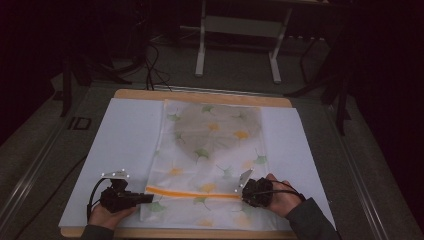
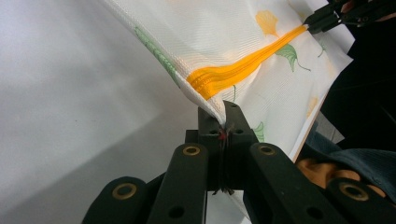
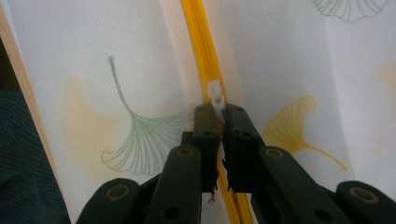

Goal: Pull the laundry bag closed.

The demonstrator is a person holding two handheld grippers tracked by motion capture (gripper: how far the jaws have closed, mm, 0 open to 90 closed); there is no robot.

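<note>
A white mesh bag [image 1: 210, 155] printed with green and yellow ginkgo leaves lies flat on a pale sheet, a grey garment showing dimly through its far half. An orange zipper [image 1: 192, 193] runs across its near end. My left gripper [image 1: 148, 198] is shut on the bag's left edge [image 2: 219, 112] at the zipper's end [image 2: 219, 79], lifting the cloth a little. My right gripper [image 1: 243, 192] is shut on the white zipper pull [image 3: 215, 95], which sits on the orange zipper [image 3: 198, 42]. In the left gripper view the right gripper [image 2: 314, 22] shows far off at the zipper's other end.
The pale sheet [image 1: 125, 145] covers a wooden board [image 1: 200, 95] on a grey floor-like surface. A white table frame [image 1: 237, 27] and cables stand beyond the board in the dark. A dark sleeve [image 1: 310, 220] comes in at the lower right.
</note>
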